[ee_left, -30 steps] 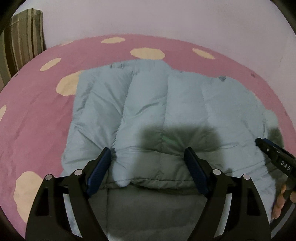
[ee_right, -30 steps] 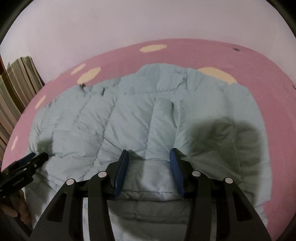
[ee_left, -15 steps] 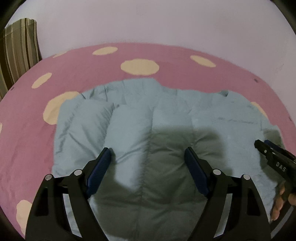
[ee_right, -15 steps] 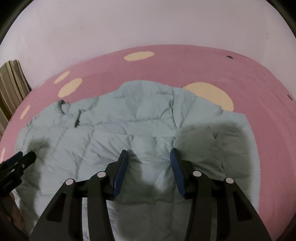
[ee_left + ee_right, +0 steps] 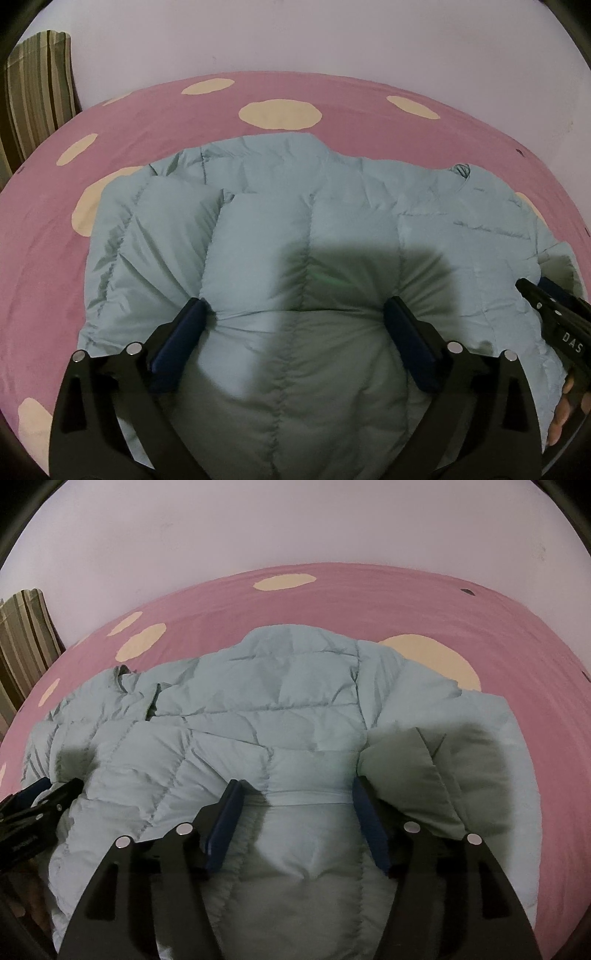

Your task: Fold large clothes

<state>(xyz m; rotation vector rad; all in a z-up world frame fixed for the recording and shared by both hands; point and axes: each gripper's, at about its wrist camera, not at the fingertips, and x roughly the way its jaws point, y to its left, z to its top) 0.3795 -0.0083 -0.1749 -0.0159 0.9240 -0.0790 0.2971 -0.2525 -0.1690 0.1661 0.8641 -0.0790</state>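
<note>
Both jaws have just been opening, apparently released: left gripper (image 5: 295,310) and right gripper (image 5: 295,788) straddle the puffy jacket (image 5: 295,206).

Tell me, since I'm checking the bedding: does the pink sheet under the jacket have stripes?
No. The pink sheet under the pale blue jacket shows cream spots, not stripes.

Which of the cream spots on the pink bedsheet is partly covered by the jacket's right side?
The big cream spot beyond the jacket; its near edge disappears under the jacket, while the other spots there lie fully uncovered.
</note>
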